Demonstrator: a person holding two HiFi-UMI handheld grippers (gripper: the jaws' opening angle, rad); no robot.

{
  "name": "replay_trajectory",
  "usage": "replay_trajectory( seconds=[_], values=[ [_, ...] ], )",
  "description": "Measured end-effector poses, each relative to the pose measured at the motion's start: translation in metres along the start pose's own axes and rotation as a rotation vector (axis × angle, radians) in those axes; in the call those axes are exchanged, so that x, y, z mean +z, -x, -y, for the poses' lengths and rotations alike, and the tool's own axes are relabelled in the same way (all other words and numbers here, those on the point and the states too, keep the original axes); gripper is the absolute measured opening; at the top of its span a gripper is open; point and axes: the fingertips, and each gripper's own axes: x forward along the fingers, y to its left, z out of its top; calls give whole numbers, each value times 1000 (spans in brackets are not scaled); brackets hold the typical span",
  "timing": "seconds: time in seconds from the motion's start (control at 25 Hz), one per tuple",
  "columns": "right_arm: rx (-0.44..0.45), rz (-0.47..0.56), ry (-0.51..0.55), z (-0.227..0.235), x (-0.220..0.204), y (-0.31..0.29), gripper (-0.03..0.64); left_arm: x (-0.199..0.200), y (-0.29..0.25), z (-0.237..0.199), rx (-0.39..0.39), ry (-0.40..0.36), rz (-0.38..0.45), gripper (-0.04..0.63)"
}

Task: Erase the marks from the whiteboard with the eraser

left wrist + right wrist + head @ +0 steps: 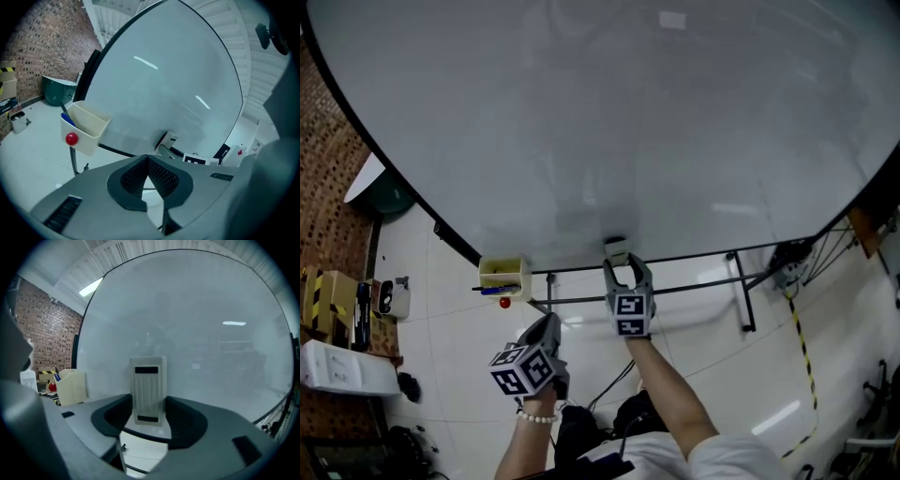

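Note:
The whiteboard fills the upper head view and shows only faint grey smudges near its lower edge. A pale grey eraser rests flat against the board's bottom edge, and my right gripper is shut on it. In the right gripper view the ribbed eraser stands upright between the jaws of the right gripper, pressed to the whiteboard. My left gripper hangs lower and to the left, off the board. Its mesh pads meet at the tip of the left gripper with nothing between them.
A cream pen holder with a blue pen and a red magnet hangs at the board's lower left; the same pen holder shows left of my left gripper. The board's metal stand runs below. Boxes and a brick wall lie left.

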Motion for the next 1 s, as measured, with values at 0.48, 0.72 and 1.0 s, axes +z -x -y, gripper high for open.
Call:
replay_trajectory(
  seconds=[0.48,0.72,1.0],
  values=[
    [-103,-10,-16,134,-10,36,256,-41,-57,80,-81,-39,-69,-11],
    [-137,19,-24,178,-10,49,258,-52,-88,123,-147,-104,-91,-11],
    [-130,13,-29,252,-12,69,258,-84,-140,206,-189,-115,-125,-11]
  ],
)
